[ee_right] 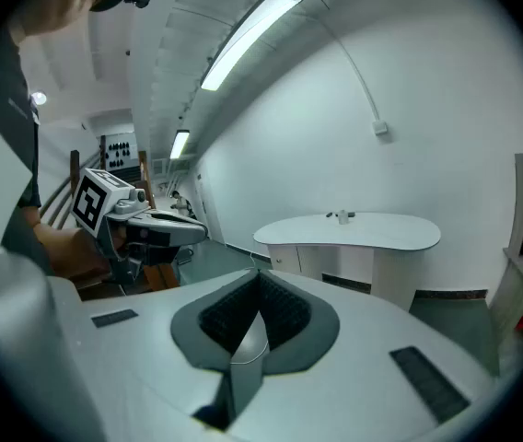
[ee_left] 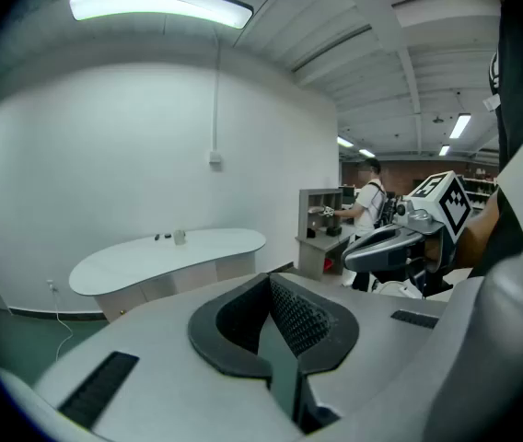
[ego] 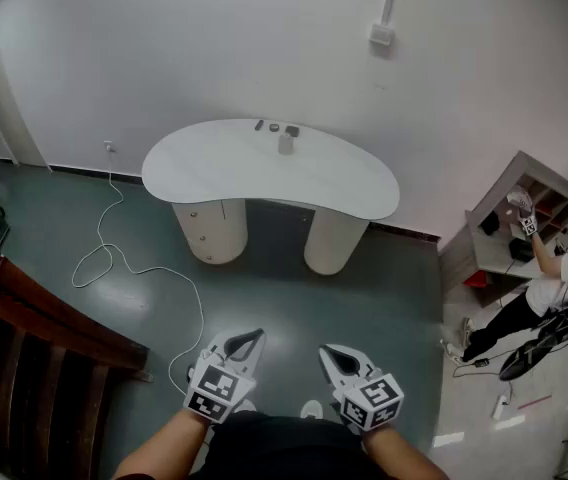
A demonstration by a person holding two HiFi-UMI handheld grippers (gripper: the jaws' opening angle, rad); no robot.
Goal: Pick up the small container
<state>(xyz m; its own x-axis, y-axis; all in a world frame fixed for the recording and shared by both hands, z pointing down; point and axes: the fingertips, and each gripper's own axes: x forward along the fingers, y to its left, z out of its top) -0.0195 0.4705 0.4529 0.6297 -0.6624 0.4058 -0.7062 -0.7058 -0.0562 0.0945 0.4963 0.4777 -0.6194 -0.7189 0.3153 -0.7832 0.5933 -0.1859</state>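
A small pale container [ego: 285, 144] stands near the back edge of a white kidney-shaped table [ego: 214, 173], beside a few small dark items [ego: 275, 127]. Both grippers hang low over the floor, far from the table. My left gripper [ego: 252, 337] and right gripper [ego: 328, 352] are shut with nothing between the jaws. In the left gripper view the left gripper [ee_left: 271, 288] points toward the table [ee_left: 142, 258] and the container [ee_left: 180, 237], with the right gripper [ee_left: 395, 243] alongside. The right gripper view shows the right gripper [ee_right: 259, 282], the container [ee_right: 342, 216] and the left gripper [ee_right: 156, 229].
A white cable [ego: 124, 260] loops over the green floor left of the table. Dark wooden furniture [ego: 24, 338] fills the near left. At the right stand a grey shelf unit [ego: 529, 203] and a person [ego: 554, 288]. A white wall rises behind the table.
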